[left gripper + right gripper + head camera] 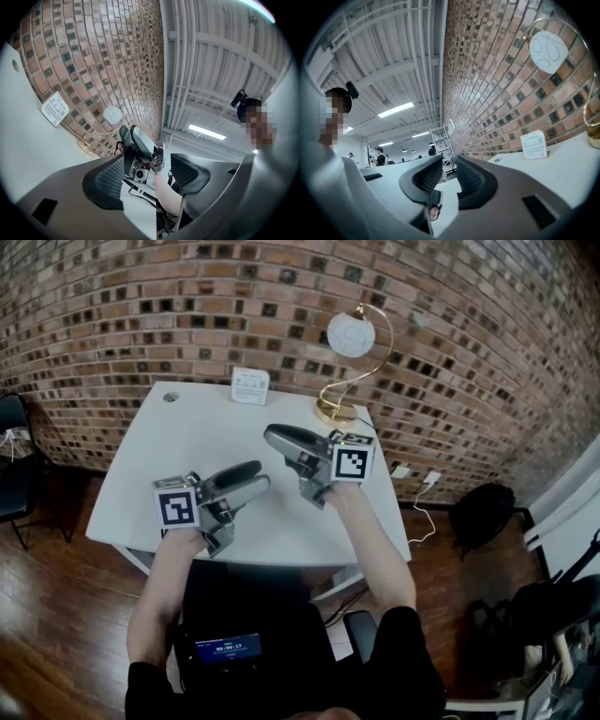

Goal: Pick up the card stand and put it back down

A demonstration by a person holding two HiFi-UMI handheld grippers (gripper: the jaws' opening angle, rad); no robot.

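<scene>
The card stand is a small white upright card at the far edge of the white table. It also shows by the brick wall in the left gripper view and in the right gripper view. My left gripper hovers over the table's near half, open, with nothing between its jaws. My right gripper is held above the table's middle and points left. Its jaws stand partly apart with nothing between them. Both grippers are well short of the card stand.
A gold arc lamp with a round white disc stands at the table's far right, its base next to the card stand. The table has a cable hole. On the floor are a black chair at left and a black bag at right.
</scene>
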